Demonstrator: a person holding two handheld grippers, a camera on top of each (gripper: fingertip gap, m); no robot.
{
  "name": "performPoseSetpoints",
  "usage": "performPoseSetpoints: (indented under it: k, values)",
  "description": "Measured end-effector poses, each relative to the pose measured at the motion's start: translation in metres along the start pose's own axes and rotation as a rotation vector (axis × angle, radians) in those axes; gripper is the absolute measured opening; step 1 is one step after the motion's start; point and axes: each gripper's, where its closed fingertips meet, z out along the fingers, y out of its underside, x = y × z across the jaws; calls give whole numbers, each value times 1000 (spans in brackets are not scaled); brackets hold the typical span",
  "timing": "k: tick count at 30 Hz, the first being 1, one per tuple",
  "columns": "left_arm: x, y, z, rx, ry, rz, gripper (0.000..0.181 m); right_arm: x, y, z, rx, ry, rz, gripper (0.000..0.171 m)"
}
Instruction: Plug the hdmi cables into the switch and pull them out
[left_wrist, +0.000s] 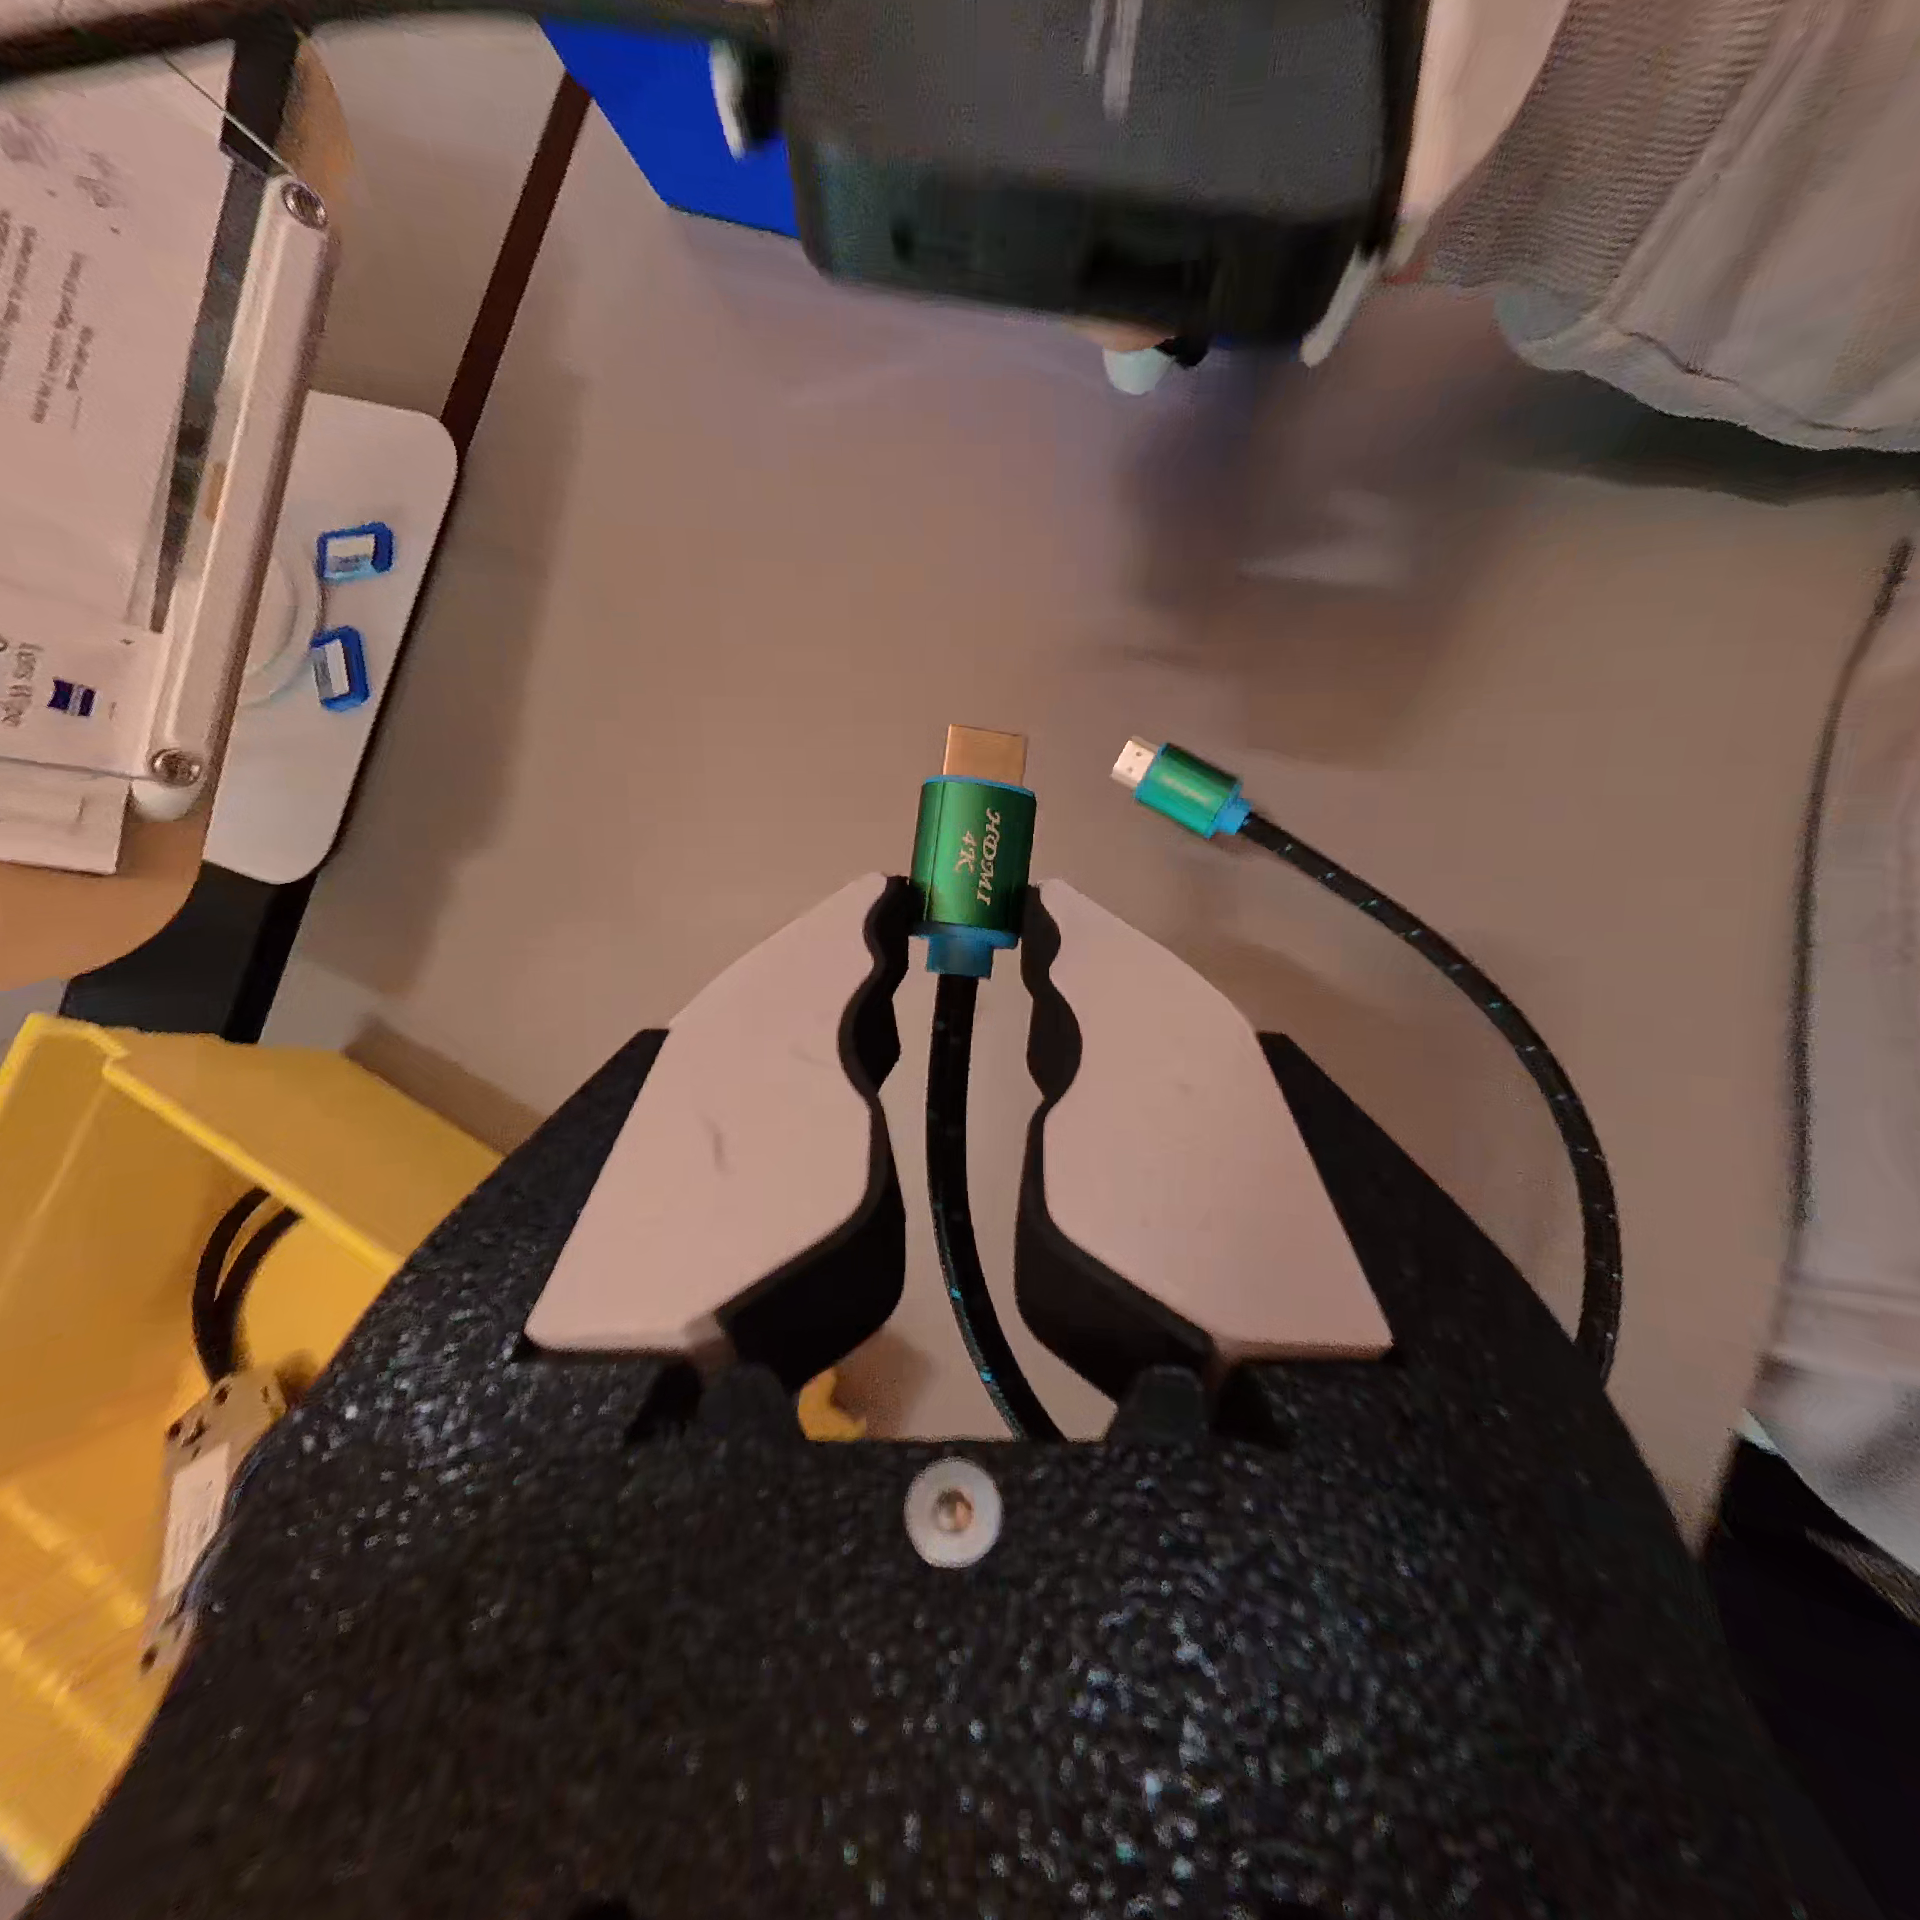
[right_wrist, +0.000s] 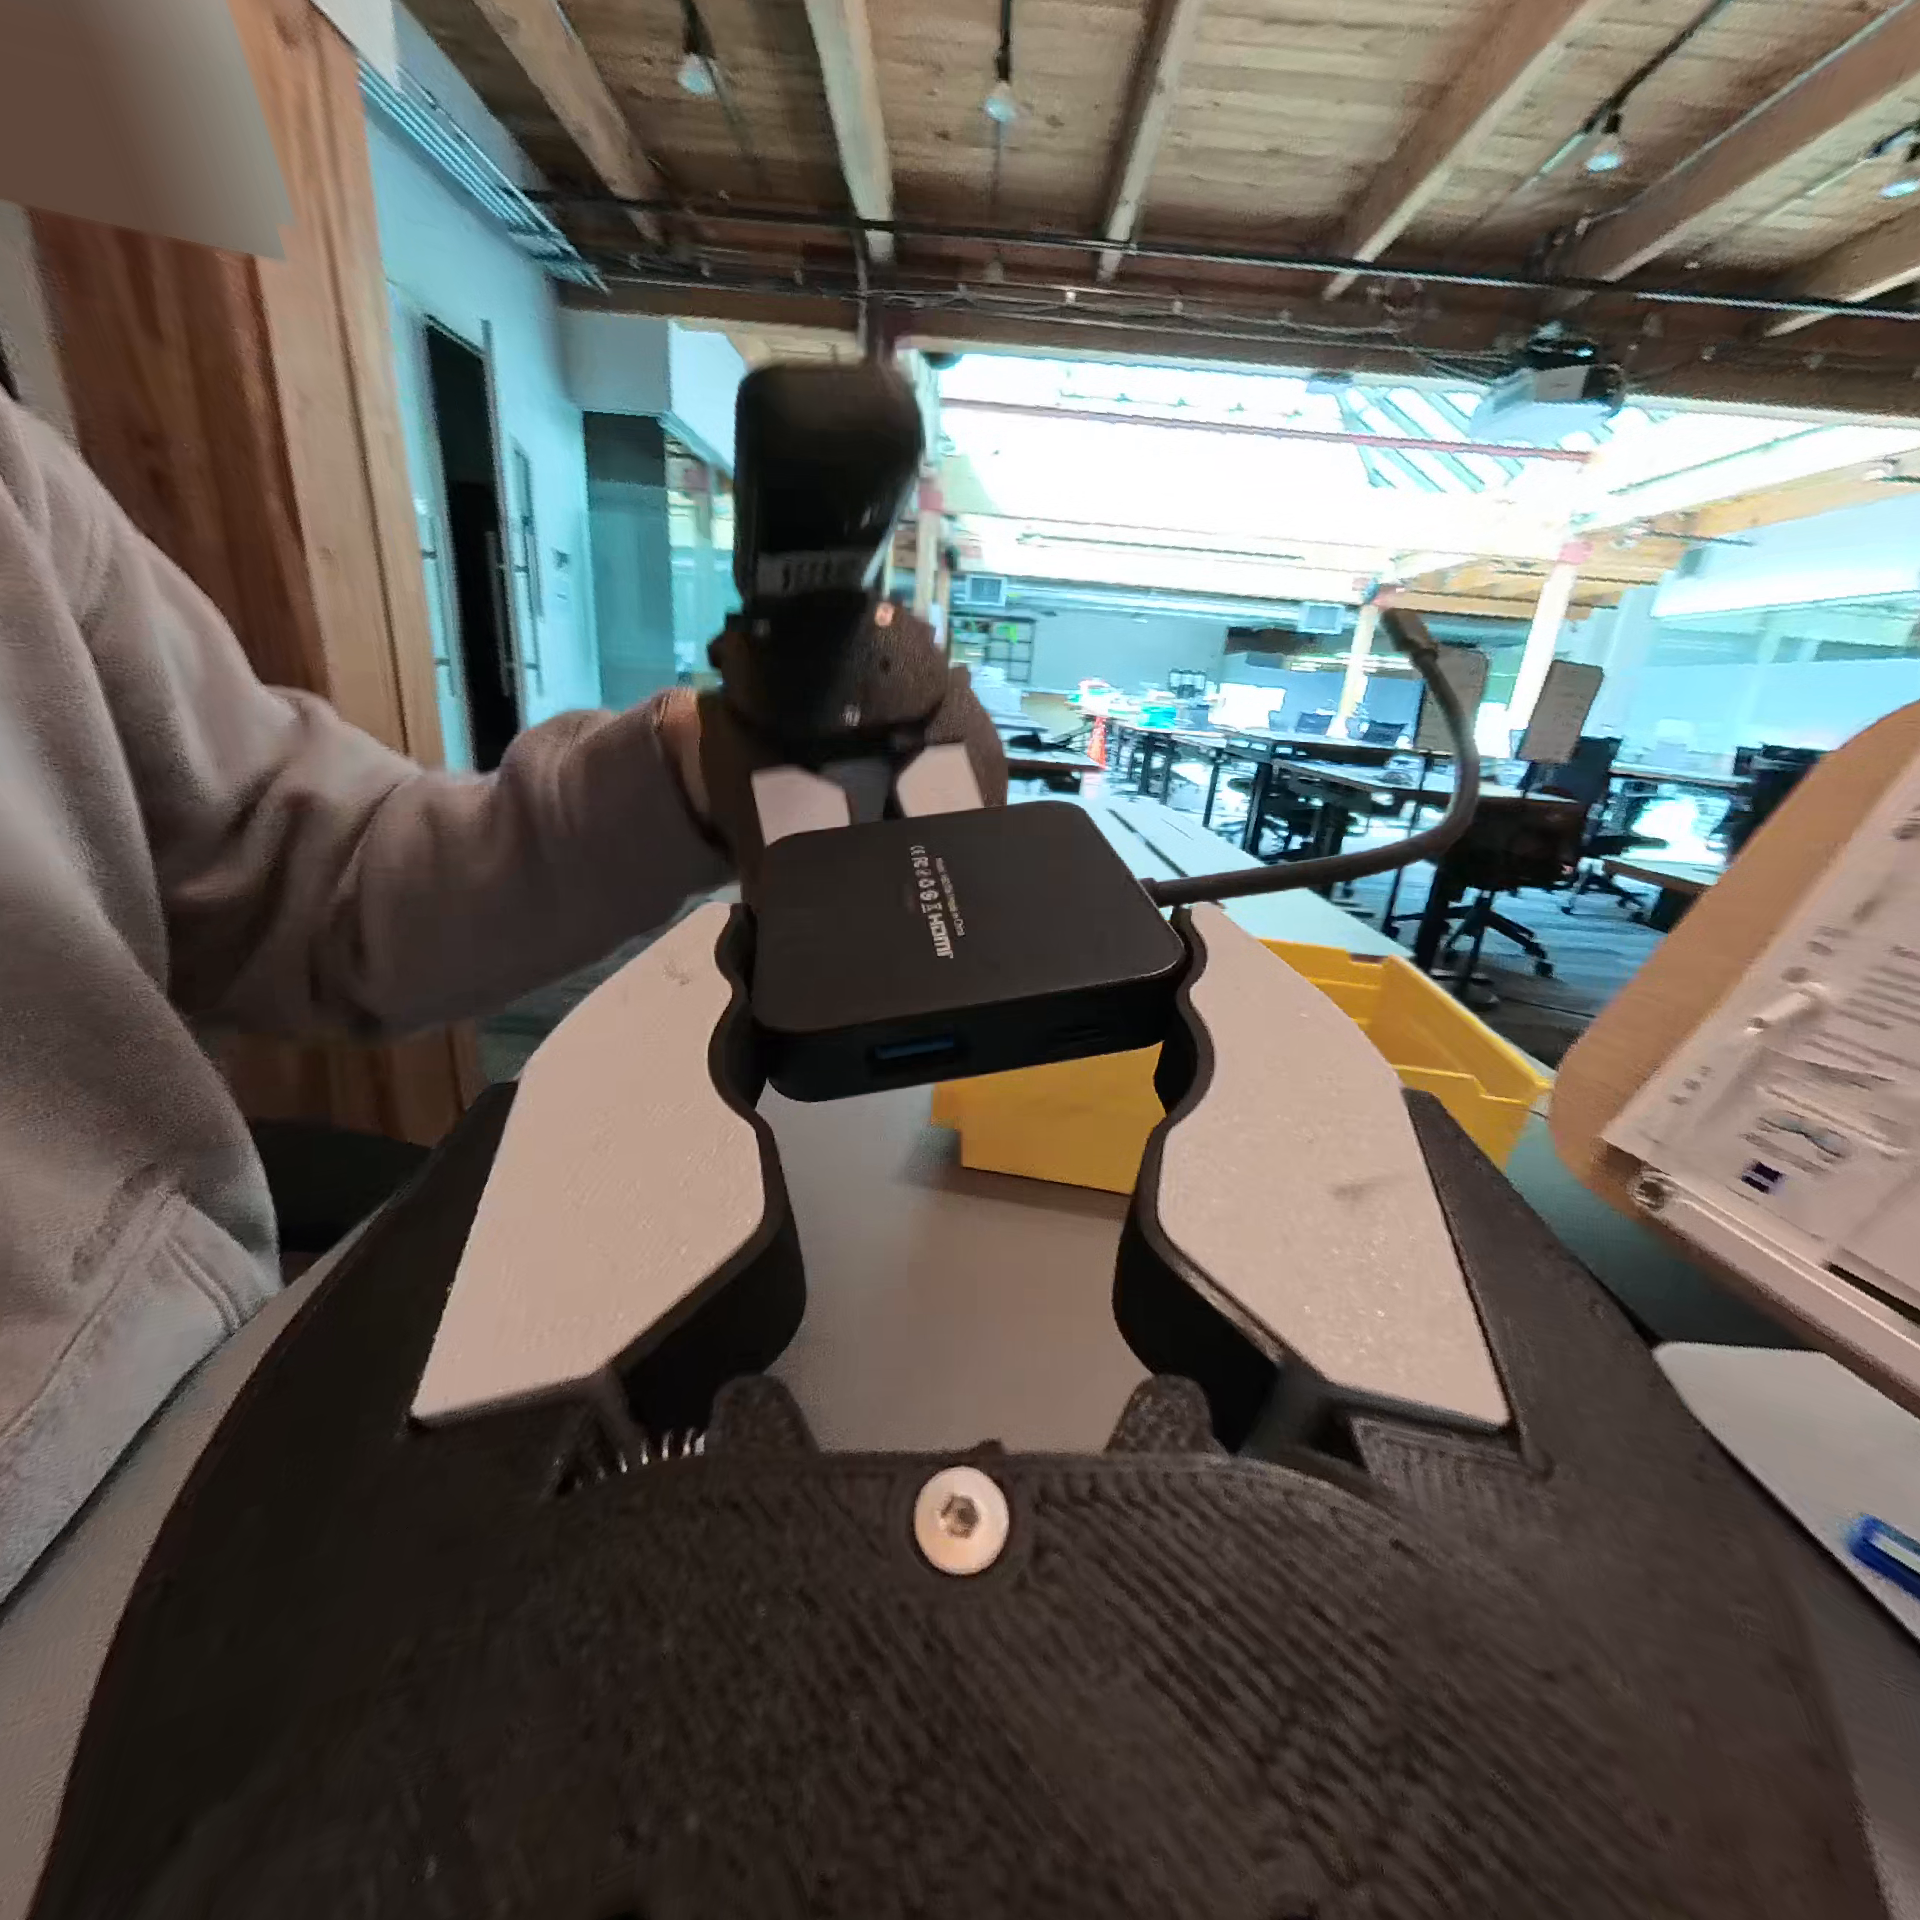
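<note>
the green hdmi plug (left_wrist: 974, 854) sat upright between the tips of the left gripper (left_wrist: 966, 904), its gold connector (left_wrist: 985, 750) pointing forward and its braided black cable (left_wrist: 961, 1195) trailing back through the gap between the fingers. the jaws were narrow, pinching only the lower part of the plug body. the switch (right_wrist: 961, 940), a flat black box, was clamped at its sides by the right gripper (right_wrist: 961, 971), whose fingers stood wide to span it; its own short lead (right_wrist: 1351, 862) curled up to the right. in the left wrist view the switch (left_wrist: 1091, 177) appeared blurred near the top, held above the table and well apart from the plug. a second green plug (left_wrist: 1184, 792) lay on the grey table (left_wrist: 675, 644) just beside the held one, unplugged, its cable looping off to the right.

the plug was not yet in any port. judging from the shallow grip, the likely trouble was the plug twisting or sliding back in the fingers when pressed against the port, since only its base was held. a slight tilt between connector and slot could jam the edge instead of seating it, and the switch, held in the air by its smooth sides, could pivot under the push. a yellow bin (left_wrist: 156, 1195) sat at the lower left, a stand with papers (left_wrist: 114, 520) beyond it
</note>
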Motion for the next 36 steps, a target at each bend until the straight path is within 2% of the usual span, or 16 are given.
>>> performPoseSetpoints:
  k: [1,5,9,18,21,26,28,31,34,36]
  values:
    - [1,0,-10,-22,15,-5,21,-3,3,3,-6,-24,4,76]
    - [15,-4,-34,-96,116,-16,21,-11,13,10,6,-81,36,75]
    - [23,-6,-36,-182,146,1,21,-12,15,11,45,-110,73,75]
    - [25,-28,-35,-197,168,24,21,-12,24,12,33,-126,94,75]
    - [15,-23,-29,-212,100,41,21,-9,23,10,33,-109,94,75]
    - [-21,4,-11,-235,-118,25,21,3,17,4,60,-41,103,75]
    - [-53,2,-18,-196,-344,61,21,8,15,1,79,-19,104,75]
    - [-93,-21,-48,-84,-767,224,21,6,0,-6,193,-57,152,75]
    - [-79,-39,-46,27,-942,462,20,3,-13,-14,283,-107,184,75]
    - [-56,-38,-28,43,-965,603,20,3,-15,-17,294,-112,182,75]
